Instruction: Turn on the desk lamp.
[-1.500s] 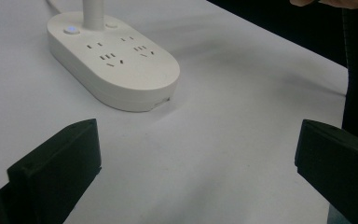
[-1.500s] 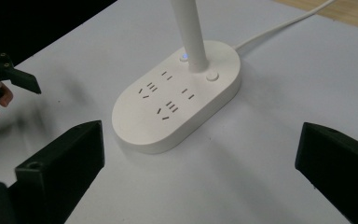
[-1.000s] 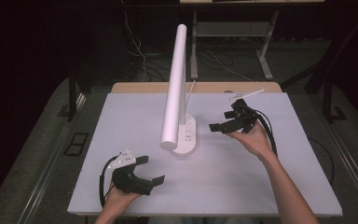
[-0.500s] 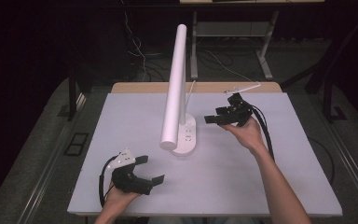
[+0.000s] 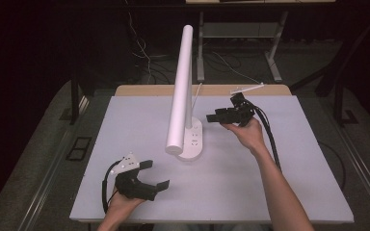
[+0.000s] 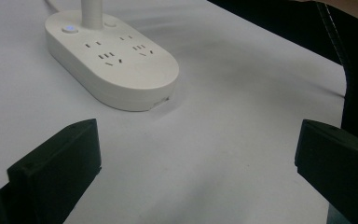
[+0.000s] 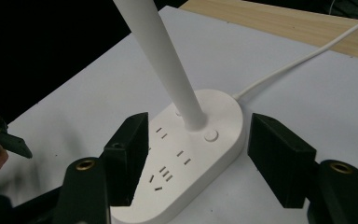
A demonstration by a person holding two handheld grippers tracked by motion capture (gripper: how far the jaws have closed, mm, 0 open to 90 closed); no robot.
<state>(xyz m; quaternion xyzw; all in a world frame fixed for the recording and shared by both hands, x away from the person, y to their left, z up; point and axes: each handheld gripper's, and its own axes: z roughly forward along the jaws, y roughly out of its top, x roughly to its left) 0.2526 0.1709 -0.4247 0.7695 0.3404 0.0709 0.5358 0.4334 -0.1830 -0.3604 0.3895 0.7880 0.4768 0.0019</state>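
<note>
- Standing mid-desk toward the far edge: white oval socket-base lamp with tall tube, cord trailing back.
- Hovering spread-jawed just beside its right end, right gripper, likely lining up on the base.
- Resting near the front-left corner, left gripper, jaws apart, empty.

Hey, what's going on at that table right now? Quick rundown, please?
Left gripper open, low on the table near its front edge. Right gripper open, raised beside the lamp base, touching nothing. Lamp upright, cord behind it. Nothing in the way.

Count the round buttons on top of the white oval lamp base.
2, either side of the lamp's white stem: the lit button and the plain button. The stem could hide others.
</note>
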